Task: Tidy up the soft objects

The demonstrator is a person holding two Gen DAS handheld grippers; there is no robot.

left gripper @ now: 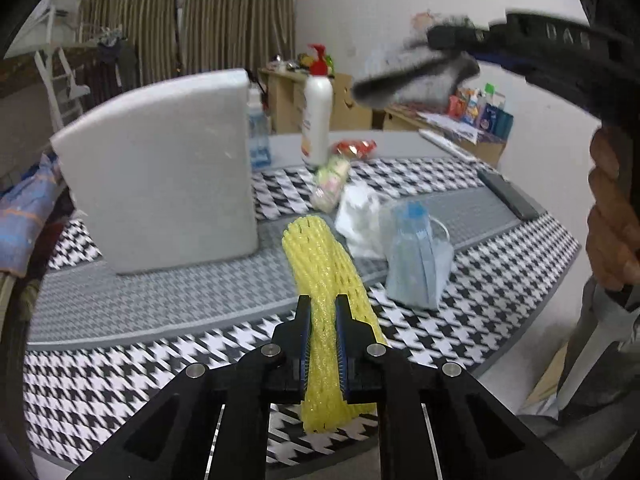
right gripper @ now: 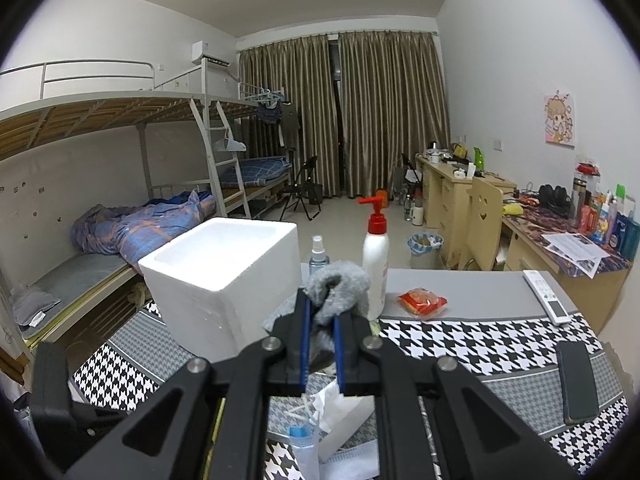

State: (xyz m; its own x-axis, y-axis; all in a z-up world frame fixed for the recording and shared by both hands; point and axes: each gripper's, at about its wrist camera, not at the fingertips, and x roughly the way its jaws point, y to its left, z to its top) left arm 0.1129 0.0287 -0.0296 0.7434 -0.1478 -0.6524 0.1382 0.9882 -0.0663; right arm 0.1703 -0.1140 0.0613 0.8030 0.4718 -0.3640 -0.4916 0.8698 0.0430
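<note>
**Both grippers loaded over the houndstooth table**

I start with the biggest thing in my views: the table [right gripper: 472, 292], grey at the far side and covered nearer me by a black-and-white houndstooth mat [left gripper: 120, 380]. On the mat stands the white foam box [right gripper: 224, 276], open at the top, upright, at the left of the work area.

Just right of the box, at the table's far edge, I see a white pump bottle [right gripper: 375, 264] with a red head, a small spray bottle [right gripper: 318, 254] beside it, and a red packet [right gripper: 422, 302] lying on the grey surface.

My right gripper [right gripper: 322, 320] has its fingers pinched on a grey sock [right gripper: 340, 284], which bunches up above the fingertips in front of the pump bottle, off the table.

My left gripper [left gripper: 322, 320] has its fingers clamped on a yellow foam net sleeve [left gripper: 320, 264]; the sleeve runs forward past the tips toward the box's near corner, and its other end pokes out below the jaws.

Near the sleeve on the mat lie a pack of blue face masks [left gripper: 418, 256] and a crumpled white tissue [left gripper: 358, 216], touching each other.
</note>
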